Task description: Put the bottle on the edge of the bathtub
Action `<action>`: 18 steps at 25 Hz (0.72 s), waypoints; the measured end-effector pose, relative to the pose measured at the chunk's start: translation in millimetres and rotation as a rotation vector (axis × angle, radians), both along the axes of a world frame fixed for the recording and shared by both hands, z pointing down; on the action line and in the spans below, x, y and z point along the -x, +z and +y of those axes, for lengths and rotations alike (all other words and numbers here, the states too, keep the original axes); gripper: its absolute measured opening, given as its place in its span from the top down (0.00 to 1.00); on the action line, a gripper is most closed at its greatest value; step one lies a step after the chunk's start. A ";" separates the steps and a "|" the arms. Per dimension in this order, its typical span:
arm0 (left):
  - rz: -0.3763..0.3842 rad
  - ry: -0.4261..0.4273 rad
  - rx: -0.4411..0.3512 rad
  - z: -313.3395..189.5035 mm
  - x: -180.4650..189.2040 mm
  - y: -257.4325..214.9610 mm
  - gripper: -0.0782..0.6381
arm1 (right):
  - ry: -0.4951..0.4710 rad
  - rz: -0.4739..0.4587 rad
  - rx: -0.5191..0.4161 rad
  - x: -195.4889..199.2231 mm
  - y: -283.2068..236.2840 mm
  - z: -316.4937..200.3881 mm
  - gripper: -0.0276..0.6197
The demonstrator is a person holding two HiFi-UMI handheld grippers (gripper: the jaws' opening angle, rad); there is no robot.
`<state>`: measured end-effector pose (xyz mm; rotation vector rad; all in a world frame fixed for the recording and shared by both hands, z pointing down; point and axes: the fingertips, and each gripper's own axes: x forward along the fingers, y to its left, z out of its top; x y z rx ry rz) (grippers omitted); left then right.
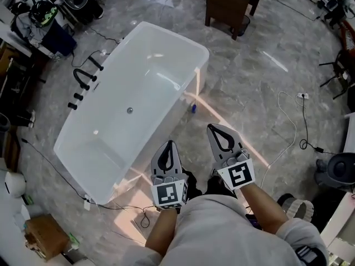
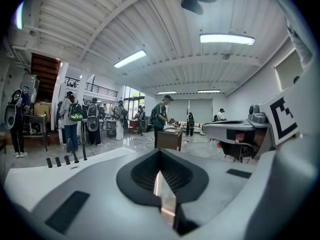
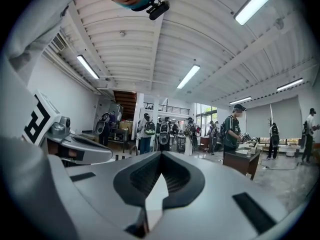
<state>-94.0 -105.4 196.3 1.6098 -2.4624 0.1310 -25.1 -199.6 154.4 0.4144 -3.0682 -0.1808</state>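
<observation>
I hold both tools out in front of me, above a grey marbled floor (image 1: 260, 76). My left tool (image 1: 168, 146) has its jaws pressed together with nothing between them, and my right tool (image 1: 216, 132) is closed and empty in the same way. Each points out across the room rather than down at the floor.

The white bathtub (image 1: 166, 43) stands on the floor ahead and to my left, set at a slant, with nothing lying in its basin. It has a small round drain (image 1: 129, 110) in the bottom and a black tap (image 1: 84, 77) with a row of black knobs on its far left rim. A small blue bottle (image 1: 193, 108), too small to make out in detail, sits on the floor just beside the tub's right wall, below the rim and well apart from both tools.

Orange streaks of light cross the floor near the tub's near corner. A dark wooden cabinet (image 1: 227, 4) stands beyond the tub, thin cables (image 1: 304, 123) trail over the floor on the right, and a cardboard box (image 1: 43, 236) sits at the lower left.

The gripper views show a large hall with a white ribbed ceiling (image 2: 150, 29), long strip lights (image 2: 227, 38), a staircase (image 2: 44, 70), and people wearing backpacks (image 2: 71, 121) standing further off.
</observation>
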 end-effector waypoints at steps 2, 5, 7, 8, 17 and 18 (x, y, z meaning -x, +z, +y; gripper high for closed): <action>-0.008 0.002 -0.008 3.2 -13.0 -8.8 0.88 | 0.002 -0.017 0.005 -15.0 -7.7 2.5 0.95; -0.012 -0.002 -0.011 8.4 -27.9 -16.6 0.88 | 0.017 -0.006 0.032 -40.0 -6.3 4.8 0.95; -0.019 -0.007 -0.013 10.1 -34.1 -20.3 0.88 | 0.033 0.033 0.069 -54.4 1.3 6.3 0.95; -0.024 -0.008 -0.015 10.4 -35.6 -22.2 0.88 | 0.035 0.027 0.069 -57.0 -0.8 7.7 0.95; -0.030 0.039 -0.031 0.7 -54.6 -33.8 0.88 | 0.037 0.009 0.005 -63.3 -17.5 10.2 0.95; -0.035 0.042 -0.030 -0.5 -56.3 -34.5 0.88 | 0.040 0.009 0.006 -65.4 -17.8 9.5 0.95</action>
